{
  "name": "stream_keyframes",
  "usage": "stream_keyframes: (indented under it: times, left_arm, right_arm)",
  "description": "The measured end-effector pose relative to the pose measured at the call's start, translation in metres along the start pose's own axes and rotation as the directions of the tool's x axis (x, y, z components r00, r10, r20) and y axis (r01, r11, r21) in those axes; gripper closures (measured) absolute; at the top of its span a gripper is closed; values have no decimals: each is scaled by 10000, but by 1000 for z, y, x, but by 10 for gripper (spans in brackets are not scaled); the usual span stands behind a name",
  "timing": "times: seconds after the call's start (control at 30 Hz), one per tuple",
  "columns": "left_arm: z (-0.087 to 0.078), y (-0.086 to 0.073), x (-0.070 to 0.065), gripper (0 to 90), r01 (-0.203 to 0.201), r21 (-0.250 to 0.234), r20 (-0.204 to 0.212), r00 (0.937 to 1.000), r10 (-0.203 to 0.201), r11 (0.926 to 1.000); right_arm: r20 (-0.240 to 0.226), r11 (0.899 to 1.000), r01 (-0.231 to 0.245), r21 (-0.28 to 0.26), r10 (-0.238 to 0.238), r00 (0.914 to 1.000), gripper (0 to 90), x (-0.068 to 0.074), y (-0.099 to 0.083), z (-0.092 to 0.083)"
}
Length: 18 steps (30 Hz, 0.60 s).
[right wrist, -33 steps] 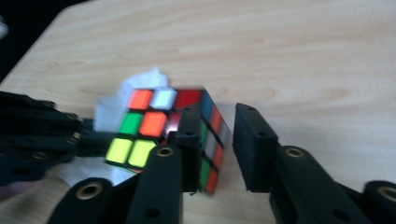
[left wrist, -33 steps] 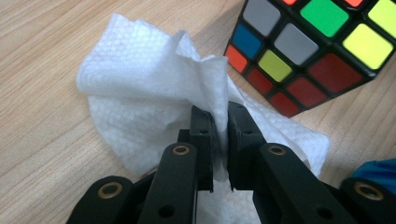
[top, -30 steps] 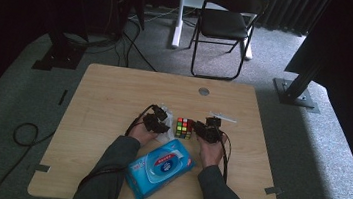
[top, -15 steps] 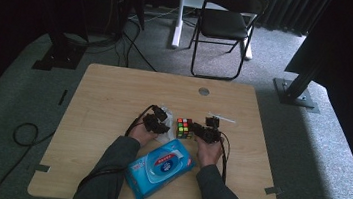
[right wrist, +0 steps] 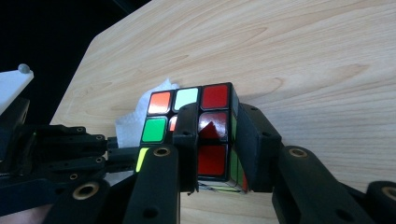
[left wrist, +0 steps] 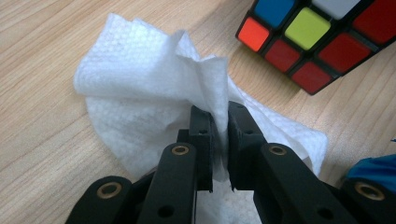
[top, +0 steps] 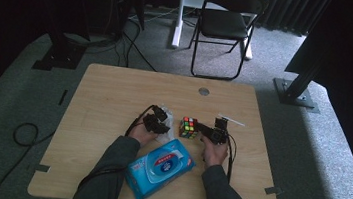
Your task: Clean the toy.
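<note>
A scrambled colour cube sits mid-table on the wooden table. My right gripper is shut on it from the right. In the right gripper view the jaws clamp the cube's red column, and the right gripper has just closed a little further on it. A crumpled white wipe lies left of the cube, and my left gripper is shut on a fold of it. In the high view the left gripper rests over the wipe.
A blue pack of wipes lies near the front edge between the person's forearms. A small round plug sits in the tabletop at the back. A folding chair stands on the floor beyond the table.
The right gripper has shifted slightly at the cube. The left hand and the wipe have stayed put.
</note>
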<state>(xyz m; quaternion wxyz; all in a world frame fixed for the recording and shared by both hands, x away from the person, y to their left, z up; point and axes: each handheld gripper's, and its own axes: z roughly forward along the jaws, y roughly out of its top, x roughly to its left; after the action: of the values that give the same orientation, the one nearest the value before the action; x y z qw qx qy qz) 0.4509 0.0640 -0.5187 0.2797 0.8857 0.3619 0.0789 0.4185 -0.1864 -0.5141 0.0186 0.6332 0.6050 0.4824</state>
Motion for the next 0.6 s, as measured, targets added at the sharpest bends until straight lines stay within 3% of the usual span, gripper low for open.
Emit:
stream_keyframes:
  times: [0.23, 0.47, 0.6]
  left_arm:
    - [0, 0, 0, 818, -5, 0, 4, 10000, 5, 10000]
    - [0, 0, 0, 814, 10, -46, -4, 10000, -10, 10000]
    - [0, 1, 0, 815, -7, -60, -5, 10000, 7, 10000]
  right_arm:
    - [378, 9996, 277, 76, -279, 9989, 719, -1, 5, -3]
    - [1192, 9993, 139, 351, -180, 9927, 761, -10, 9, -6]
    - [1071, 9998, 179, 104, -189, 9941, 707, -9, 9, -9]
